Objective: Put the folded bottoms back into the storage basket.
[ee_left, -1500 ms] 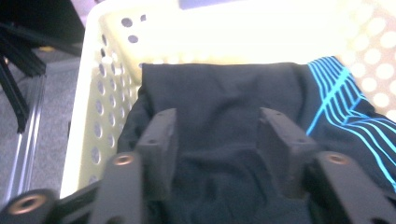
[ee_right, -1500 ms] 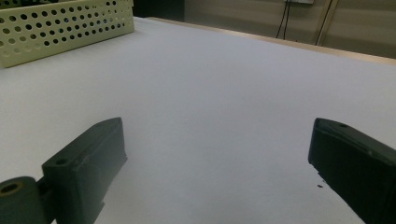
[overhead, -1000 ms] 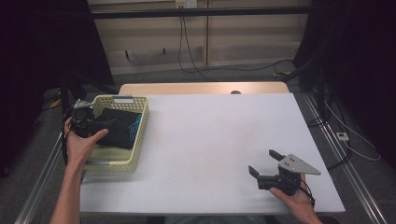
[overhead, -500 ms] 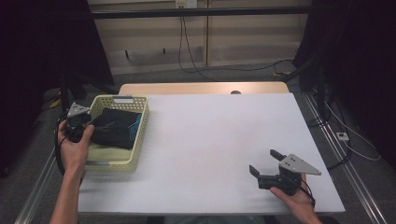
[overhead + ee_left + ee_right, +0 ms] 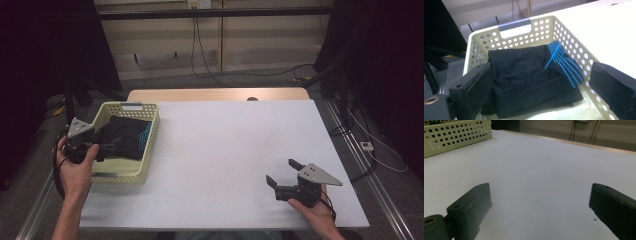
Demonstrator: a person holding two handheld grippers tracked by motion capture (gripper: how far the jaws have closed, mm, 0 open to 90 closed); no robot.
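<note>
A pale yellow perforated basket (image 5: 117,178) stands at the table's left edge. Inside it lies a folded black garment (image 5: 125,137) with thin blue stripes on one corner. My left gripper (image 5: 101,143) hovers over the basket's left rim and is open. In the left gripper view the garment (image 5: 524,72) lies flat in the basket (image 5: 536,27), and the left gripper (image 5: 541,67) has its jaws wide apart with neither touching the cloth. My right gripper (image 5: 282,171) rests open near the table's front right. In its own view the right gripper (image 5: 540,186) has only bare table between its jaws.
The white table (image 5: 225,140) stretches between the basket and the right gripper. A wooden strip (image 5: 215,95) runs along its far edge. Cables (image 5: 360,135) lie on the floor to the right. The basket's side (image 5: 456,132) shows far off in the right gripper view.
My left gripper has drawn back to the left and toward the person, off the garment to the basket's left rim. The right gripper has stayed put.
</note>
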